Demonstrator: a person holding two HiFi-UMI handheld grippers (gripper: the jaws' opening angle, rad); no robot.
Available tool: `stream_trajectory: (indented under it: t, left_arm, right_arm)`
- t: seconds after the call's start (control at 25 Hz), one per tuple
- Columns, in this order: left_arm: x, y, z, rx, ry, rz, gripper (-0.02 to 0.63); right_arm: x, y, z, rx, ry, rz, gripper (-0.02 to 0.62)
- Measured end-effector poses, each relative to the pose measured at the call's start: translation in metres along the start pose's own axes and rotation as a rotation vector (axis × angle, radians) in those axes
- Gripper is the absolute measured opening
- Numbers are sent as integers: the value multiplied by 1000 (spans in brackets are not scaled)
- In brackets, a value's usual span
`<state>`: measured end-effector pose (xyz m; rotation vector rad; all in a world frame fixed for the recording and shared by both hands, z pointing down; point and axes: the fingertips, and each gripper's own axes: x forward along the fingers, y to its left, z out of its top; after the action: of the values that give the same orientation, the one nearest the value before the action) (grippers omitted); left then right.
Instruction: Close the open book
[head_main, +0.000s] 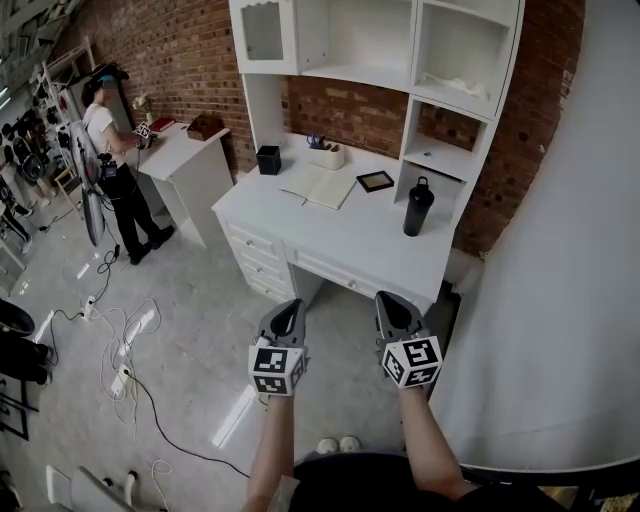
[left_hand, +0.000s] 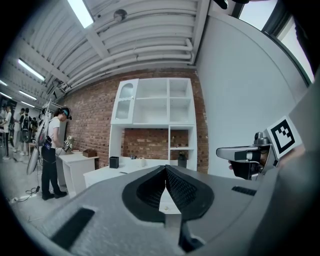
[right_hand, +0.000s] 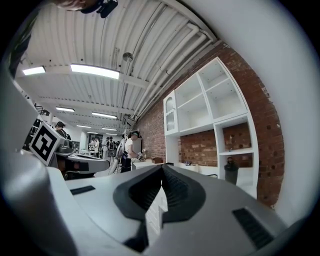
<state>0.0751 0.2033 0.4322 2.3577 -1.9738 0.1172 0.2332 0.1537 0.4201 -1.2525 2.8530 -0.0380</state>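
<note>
The open book (head_main: 318, 186) lies on the white desk (head_main: 370, 250), toward its back; its pages seem blank. In front of the desk, your left gripper (head_main: 291, 306) and right gripper (head_main: 389, 299) have the jaws pressed together, holding nothing.

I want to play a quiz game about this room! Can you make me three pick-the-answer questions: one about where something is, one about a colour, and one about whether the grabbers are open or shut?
1. Where does the open book lie?
A) on the floor
B) on the white desk
C) on a top shelf

2. What colour is the bottle on the desk?
A) black
B) red
C) yellow

3. How are the left gripper and the right gripper?
A) both wide open
B) both shut on the book
C) both shut, holding nothing

Answers:
1 B: the book lies flat on the desktop, near the back.
2 A: the bottle is black all over.
3 C: in each gripper view the jaws meet with nothing between them.
</note>
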Motion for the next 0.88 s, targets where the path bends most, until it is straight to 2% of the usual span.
stream_trajectory:
  t: [0.08,0.12,0.24,0.44,0.88]
  left_arm:
    - [-2,2,-2,-3,8,3,9]
    - [-4,3,-3,-5,11,5,9]
    - [-10,8,-8,-15,22,13,9]
    - [-23,20,-17,-31,34,36,9]
    - [-49,54,-9,-19,-6,68,9]
  right_arm:
    - [1,3,0,0,4,9,11]
    - [1,5,1,3,6,13,46]
    - [1,8,1,7,4,14,71]
    - [1,16,-2,12,0,25,155]
    - [4,34,-1,18,-19,12,186]
